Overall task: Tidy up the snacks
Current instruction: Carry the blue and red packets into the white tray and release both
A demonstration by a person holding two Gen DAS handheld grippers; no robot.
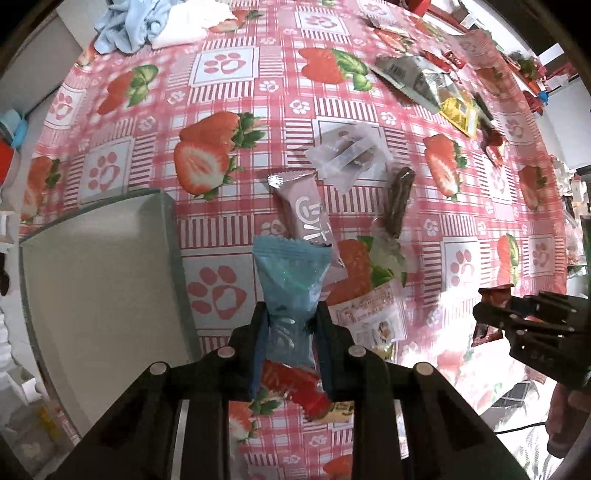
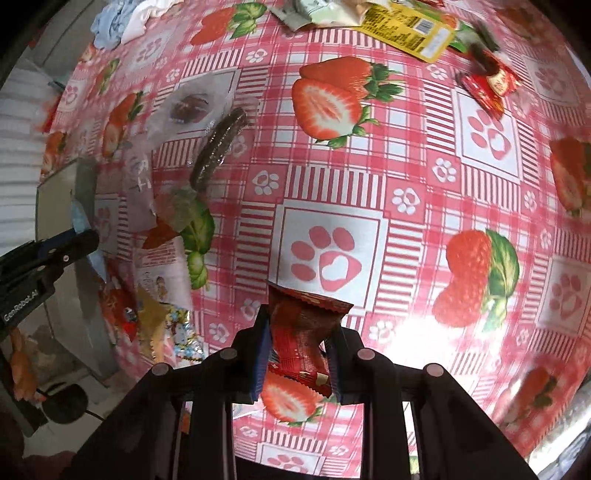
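My left gripper (image 1: 291,317) is shut on a light blue snack packet (image 1: 290,288), held above the strawberry-print tablecloth (image 1: 229,110). A red packet (image 1: 295,391) and a pink wrapped bar (image 1: 306,218) lie on the cloth beneath it. My right gripper (image 2: 299,332) is shut on a red snack packet (image 2: 303,325), lifted off the table. From the left wrist view the right gripper (image 1: 491,314) shows at the right edge with that red packet (image 1: 487,332) in it. The left gripper (image 2: 88,236) appears at the left of the right wrist view.
A grey-white box (image 1: 99,280) stands at the table's left edge. Clear-wrapped biscuits (image 1: 351,155), a dark wrapped cookie stick (image 1: 399,203), silver and yellow packets (image 1: 458,110) and another red packet (image 2: 487,85) lie scattered. Crumpled blue and white cloth (image 1: 147,22) sits at the far corner.
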